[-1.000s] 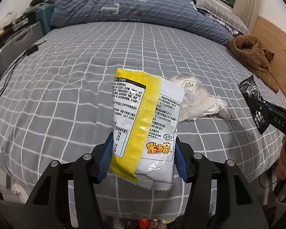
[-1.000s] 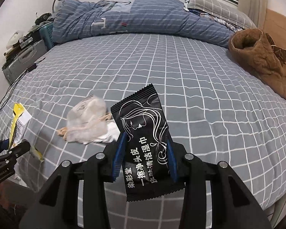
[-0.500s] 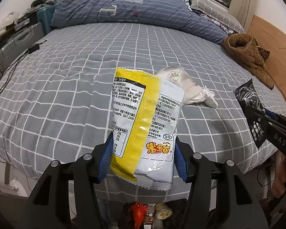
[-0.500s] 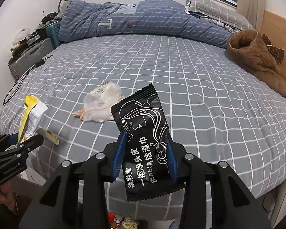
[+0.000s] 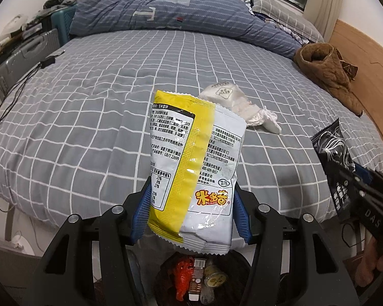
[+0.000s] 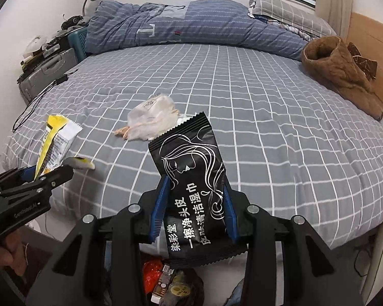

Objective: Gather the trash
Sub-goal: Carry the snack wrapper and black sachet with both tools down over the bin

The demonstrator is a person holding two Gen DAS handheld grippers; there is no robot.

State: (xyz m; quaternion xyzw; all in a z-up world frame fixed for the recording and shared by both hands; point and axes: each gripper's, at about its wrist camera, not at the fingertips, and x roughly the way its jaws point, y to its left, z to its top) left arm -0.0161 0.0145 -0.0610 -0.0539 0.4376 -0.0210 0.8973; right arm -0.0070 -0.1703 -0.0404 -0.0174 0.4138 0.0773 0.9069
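Observation:
My left gripper (image 5: 190, 209) is shut on a yellow and white snack bag (image 5: 194, 168), held upright off the foot of the bed; it also shows in the right wrist view (image 6: 55, 142). My right gripper (image 6: 194, 209) is shut on a black wet-wipe packet (image 6: 191, 176), also seen at the right of the left wrist view (image 5: 334, 158). A crumpled white plastic bag with tissue (image 5: 235, 102) lies on the grey checked bedsheet (image 5: 89, 117). A trash bin holding wrappers (image 5: 201, 278) sits on the floor below both grippers, also in the right wrist view (image 6: 171, 283).
A folded blue striped duvet (image 6: 191, 28) lies at the head of the bed. A brown coat (image 6: 342, 68) lies on the right side. A grey suitcase (image 6: 46, 76) and a black cable (image 6: 38, 99) are at the left.
Both grippers have pulled back from the bed with their wrappers. The bed's foot edge and the trash bin below have come into view.

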